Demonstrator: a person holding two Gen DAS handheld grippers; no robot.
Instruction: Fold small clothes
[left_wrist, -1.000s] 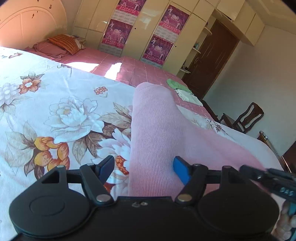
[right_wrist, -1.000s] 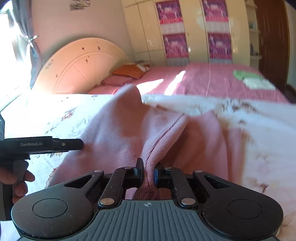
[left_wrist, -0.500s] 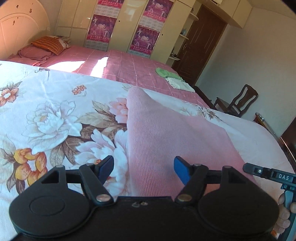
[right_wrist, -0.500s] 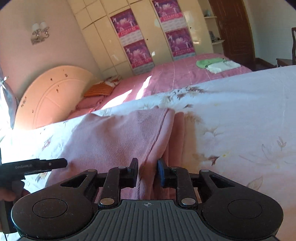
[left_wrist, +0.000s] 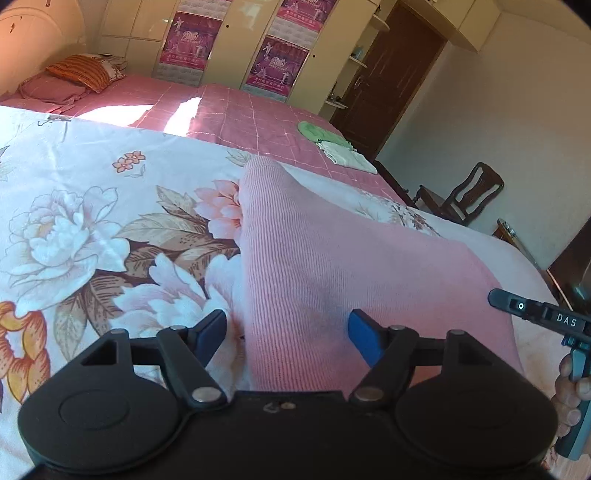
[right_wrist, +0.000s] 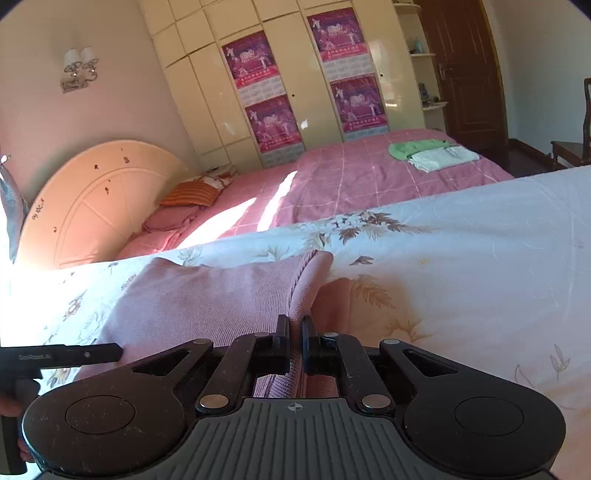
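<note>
The pink knit garment (left_wrist: 332, 266) is lying flat on the floral bedspread (left_wrist: 92, 229), its edge being pinched in the nearly closed jaws of the right gripper (right_wrist: 294, 338). The left gripper (left_wrist: 286, 328) is being held wide, opening slightly, over it. A second ago the fabric was lifted; now it is spread. A pink bed (right_wrist: 351, 177) and wardrobe (right_wrist: 295, 74) are standing behind.

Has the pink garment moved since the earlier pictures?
Yes. The pink garment, pinched in the right claw, dropped from a raised peak to lie flat on the floral bedspread.
</note>
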